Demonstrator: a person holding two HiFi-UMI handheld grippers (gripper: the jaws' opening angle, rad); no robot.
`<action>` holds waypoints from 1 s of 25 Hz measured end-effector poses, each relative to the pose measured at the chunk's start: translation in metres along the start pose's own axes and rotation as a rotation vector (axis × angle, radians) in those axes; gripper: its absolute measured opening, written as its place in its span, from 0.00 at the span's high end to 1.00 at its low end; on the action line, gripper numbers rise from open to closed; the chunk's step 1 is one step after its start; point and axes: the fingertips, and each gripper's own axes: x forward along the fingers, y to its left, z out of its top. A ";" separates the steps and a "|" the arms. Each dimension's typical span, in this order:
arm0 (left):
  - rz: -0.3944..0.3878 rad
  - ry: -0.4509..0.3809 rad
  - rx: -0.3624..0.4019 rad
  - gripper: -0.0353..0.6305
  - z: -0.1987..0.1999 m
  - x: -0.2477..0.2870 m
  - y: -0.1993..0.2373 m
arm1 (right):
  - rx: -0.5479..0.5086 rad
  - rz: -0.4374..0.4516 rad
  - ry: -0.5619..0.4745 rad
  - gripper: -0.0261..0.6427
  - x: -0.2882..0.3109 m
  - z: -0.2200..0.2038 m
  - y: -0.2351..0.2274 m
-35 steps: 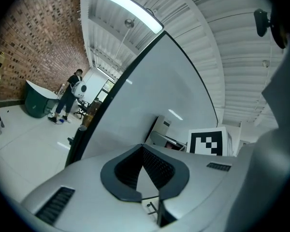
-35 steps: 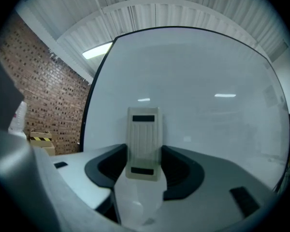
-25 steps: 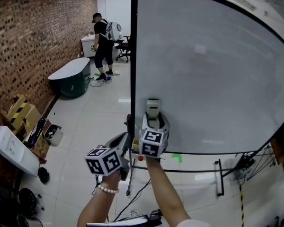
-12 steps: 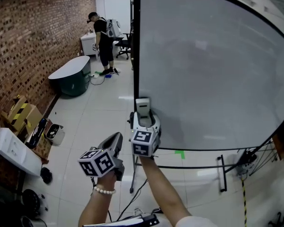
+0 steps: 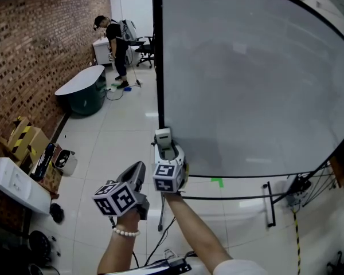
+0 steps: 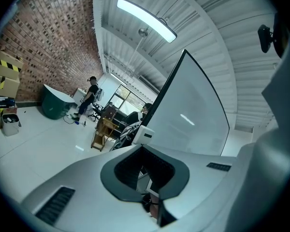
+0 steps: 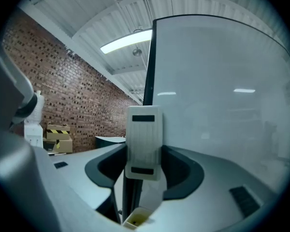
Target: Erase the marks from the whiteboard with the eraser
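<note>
tiled floor [image 5: 114, 130] bears cardboard boxes [image 5: 24, 137], whiteboard stand [image 5: 269, 208].

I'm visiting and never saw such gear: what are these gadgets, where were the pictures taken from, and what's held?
No robot: a person holds a two-jaw gripper in each hand. One picture comes from a camera on the person's head, the other two from cameras riding on the grippers. The right gripper clamps a white eraser at the lower left corner of a standing whiteboard, which shows no clear marks. The left gripper hangs lower, jaws together, empty.
</note>
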 end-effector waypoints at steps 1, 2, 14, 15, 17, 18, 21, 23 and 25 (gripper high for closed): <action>0.003 0.000 -0.001 0.97 0.000 0.000 0.001 | -0.011 -0.001 -0.001 0.58 0.001 -0.002 -0.001; 0.006 0.000 -0.001 0.97 -0.001 0.001 0.002 | -0.018 -0.002 0.000 0.58 0.001 -0.002 -0.002; 0.030 0.068 0.058 0.97 -0.037 0.024 -0.025 | 0.045 -0.052 0.024 0.58 -0.021 -0.014 -0.066; 0.022 0.074 0.059 0.97 -0.041 0.027 -0.031 | 0.048 -0.059 0.027 0.58 -0.024 -0.015 -0.074; 0.006 0.083 0.065 0.97 -0.049 0.033 -0.044 | 0.055 -0.080 0.030 0.58 -0.031 -0.019 -0.093; -0.003 0.087 0.068 0.97 -0.053 0.037 -0.052 | 0.058 -0.091 0.030 0.58 -0.035 -0.021 -0.104; -0.031 0.100 0.069 0.97 -0.066 0.050 -0.077 | 0.066 -0.120 0.031 0.58 -0.047 -0.026 -0.139; -0.050 0.107 0.066 0.97 -0.076 0.058 -0.095 | 0.066 -0.133 0.029 0.58 -0.056 -0.029 -0.161; -0.072 0.113 0.068 0.97 -0.088 0.066 -0.116 | 0.064 -0.143 0.024 0.58 -0.065 -0.030 -0.183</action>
